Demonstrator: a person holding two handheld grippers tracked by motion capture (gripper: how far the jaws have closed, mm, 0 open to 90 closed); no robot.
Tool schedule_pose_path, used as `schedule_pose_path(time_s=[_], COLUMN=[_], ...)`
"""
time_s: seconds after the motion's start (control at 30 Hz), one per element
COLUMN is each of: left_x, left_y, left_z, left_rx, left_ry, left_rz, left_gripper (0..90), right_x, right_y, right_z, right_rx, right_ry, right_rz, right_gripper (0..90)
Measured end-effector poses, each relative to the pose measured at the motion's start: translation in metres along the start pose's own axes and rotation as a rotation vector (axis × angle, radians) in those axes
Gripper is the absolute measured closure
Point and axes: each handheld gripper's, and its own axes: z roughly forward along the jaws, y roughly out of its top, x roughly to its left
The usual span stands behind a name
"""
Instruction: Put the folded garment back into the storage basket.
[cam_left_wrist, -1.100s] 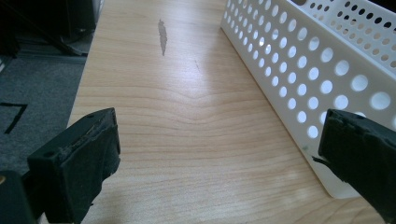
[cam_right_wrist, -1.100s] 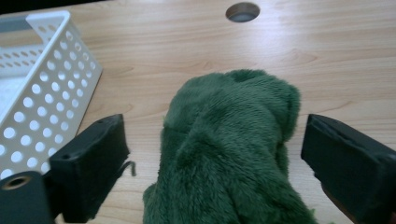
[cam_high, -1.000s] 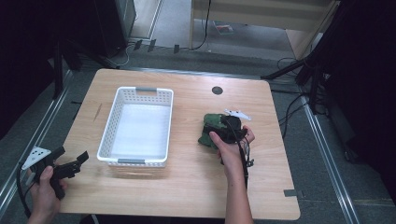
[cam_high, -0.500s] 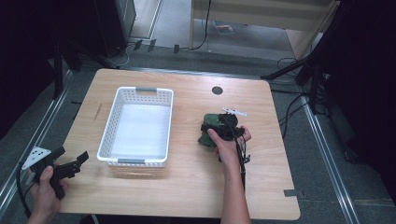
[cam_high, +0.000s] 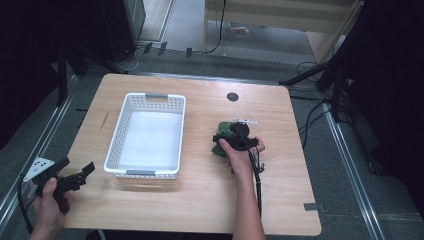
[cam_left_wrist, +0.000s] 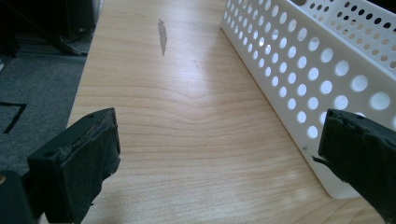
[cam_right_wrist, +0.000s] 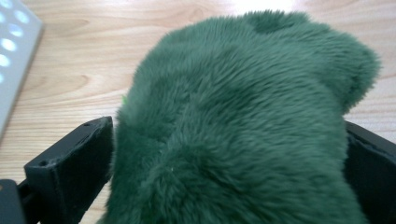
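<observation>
1. right gripper (cam_high: 231, 139) sits at the green plush toy (cam_right_wrist: 243, 121) on the table (cam_high: 280, 200), right of the white basket (cam_high: 116, 145), with a strip of bare wood between toy and basket.
2. right gripper view: the fur fills the gap between both black jaws, one on each flank. jaws look set around the toy, touching the fur; can't tell if they are squeezing tight yet or just closing in.
3. toy rests on the wood, not lifted as far as the high view shows.
4. left gripper (cam_high: 70, 176) is held off the near left corner of the table, jaws wide apart, nothing between them. left gripper view has the basket's perforated wall (cam_left_wrist: 303, 70) just beside its far jaw.
5. step, my read: grasping the toy, the start of a pick.
6. next move likely needs a firm clamp on the soft body, then a lift clear of the basket rim and a carry left over the empty basket. soft fur may slip if the grip is shallow.
</observation>
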Motion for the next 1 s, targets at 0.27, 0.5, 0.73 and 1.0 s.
schedule_pose_path(time_s=[0.27,0.5,0.73,1.0], left_x=[0.000,0.000,0.000,0.000], left_y=[0.000,0.000,0.000,0.000], left_z=[0.000,0.000,0.000,0.000], left_rx=[0.000,0.003,0.004,0.002], left_ry=[0.000,0.000,0.001,0.000], left_rz=[-0.002,-0.001,-0.002,-0.004], left_gripper=[0.0,0.0,0.0,0.0], right_x=[0.000,-0.002,0.000,-0.003], right_y=[-0.006,-0.013,-0.016,-0.018], right_z=[0.008,0.012,0.014,0.008], right_rx=[-0.010,-0.004,-0.010,-0.069], right_ry=[-0.033,-0.024,-0.047,-0.024], right_rz=[0.001,-0.009,-0.042,-0.002], right_gripper=[5.8,8.9,12.7,19.6])
